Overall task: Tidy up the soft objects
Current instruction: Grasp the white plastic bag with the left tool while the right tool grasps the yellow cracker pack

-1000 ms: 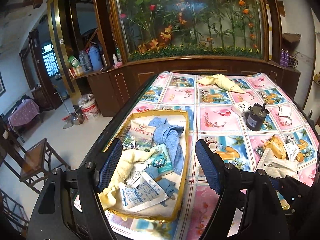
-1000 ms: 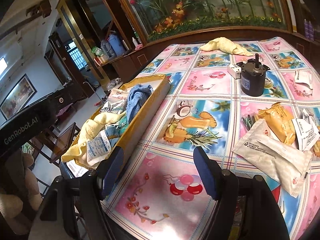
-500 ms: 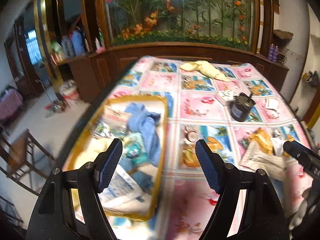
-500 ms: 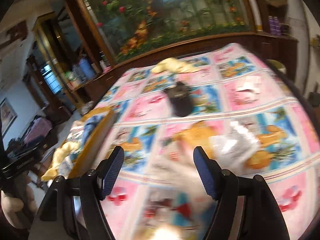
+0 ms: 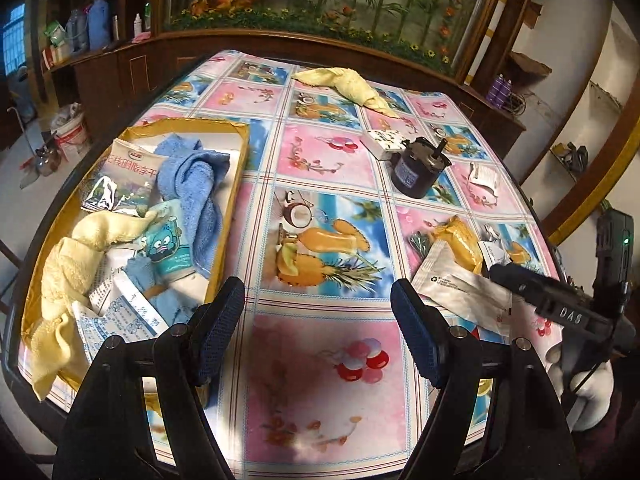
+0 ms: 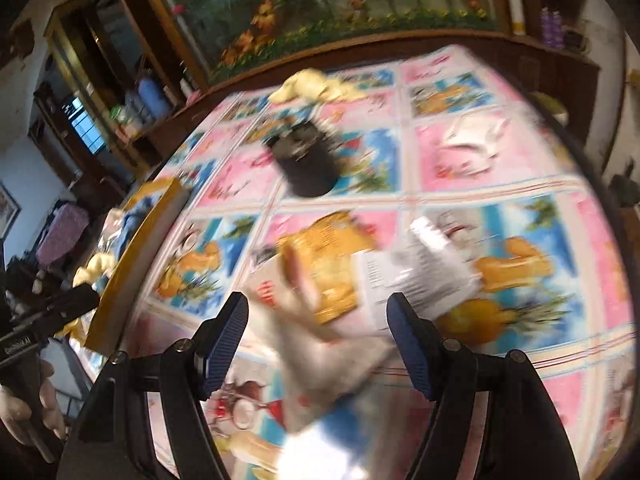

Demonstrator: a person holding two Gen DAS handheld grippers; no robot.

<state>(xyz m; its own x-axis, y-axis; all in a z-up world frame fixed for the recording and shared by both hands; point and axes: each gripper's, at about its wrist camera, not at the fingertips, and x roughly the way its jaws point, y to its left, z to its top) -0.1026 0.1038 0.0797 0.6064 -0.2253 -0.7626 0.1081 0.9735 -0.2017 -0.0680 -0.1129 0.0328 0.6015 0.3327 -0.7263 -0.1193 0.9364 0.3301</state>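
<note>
A yellow-rimmed tray [image 5: 232, 184] at the table's left holds a blue towel [image 5: 196, 184], a yellow cloth [image 5: 76, 256] and several packets. Another yellow cloth [image 5: 348, 84] lies at the far end of the table. A white pouch [image 5: 460, 292] and an orange packet [image 5: 460, 240] lie at the right. My left gripper [image 5: 318, 332] is open and empty above the tablecloth near the front edge. My right gripper [image 6: 318, 336] is open and empty, hovering over the blurred orange packet [image 6: 332, 264] and white pouch [image 6: 332, 356]. The tray's edge [image 6: 136, 256] shows at the left.
A black motor [image 5: 416, 168] stands at mid-right, blurred in the right wrist view [image 6: 308, 164]. A small white box [image 5: 386, 140] sits beside it. Small white paper packets [image 5: 484, 176] lie at the right edge. A wooden cabinet with flowers [image 5: 320, 0] stands behind the table.
Both grippers swung to the right. The left moved from over the tray to the table's middle. The right moved from near the tray to over the packets at the right.
</note>
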